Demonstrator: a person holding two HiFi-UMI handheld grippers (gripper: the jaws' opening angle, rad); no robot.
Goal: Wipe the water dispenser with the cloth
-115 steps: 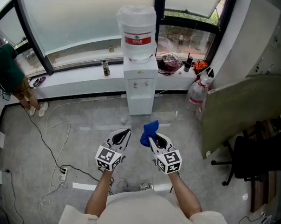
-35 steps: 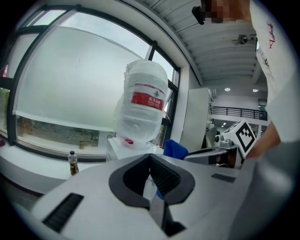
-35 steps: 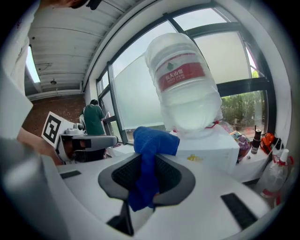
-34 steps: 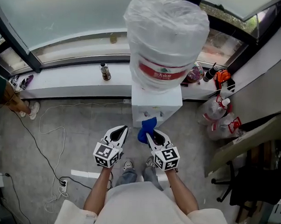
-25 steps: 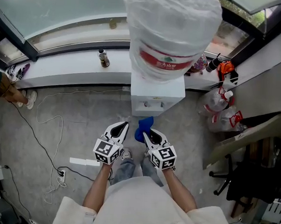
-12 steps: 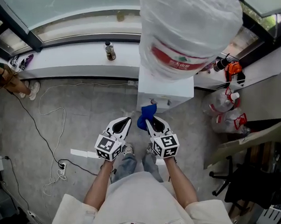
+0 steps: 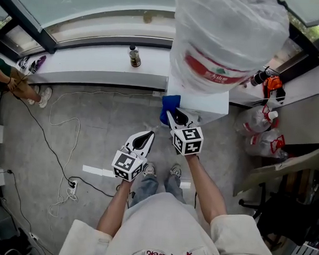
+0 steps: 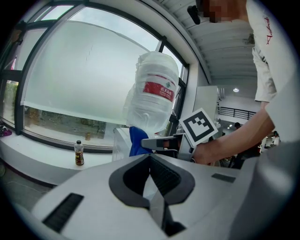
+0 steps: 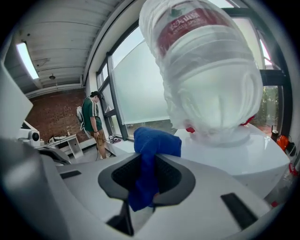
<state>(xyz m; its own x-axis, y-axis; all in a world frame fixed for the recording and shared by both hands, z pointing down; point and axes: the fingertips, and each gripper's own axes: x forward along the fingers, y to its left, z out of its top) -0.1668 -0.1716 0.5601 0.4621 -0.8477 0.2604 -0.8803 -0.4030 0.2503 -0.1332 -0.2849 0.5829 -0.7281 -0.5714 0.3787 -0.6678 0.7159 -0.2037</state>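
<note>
Atop the dispenser [image 7: 216, 106], a wrapped bottle [image 7: 229, 37]; right gripper [image 7: 171, 114] clamps cloth [image 7: 169, 103].

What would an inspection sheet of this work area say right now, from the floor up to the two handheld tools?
Surface: grey concrete floor, with a white tape strip near the feet.
Job's things: white water dispenser carrying a large plastic-wrapped water bottle; blue cloth at its front left top corner, contact unclear.
Clutter: small brown bottle on the white window ledge; clear plastic bags beside the dispenser.
Grippers: right gripper shut on the blue cloth; left gripper held lower, fingers together, nothing between them.
Cables: black cable running across the floor; white power strip.
Surroundings: large window; person in a green top nearby.
</note>
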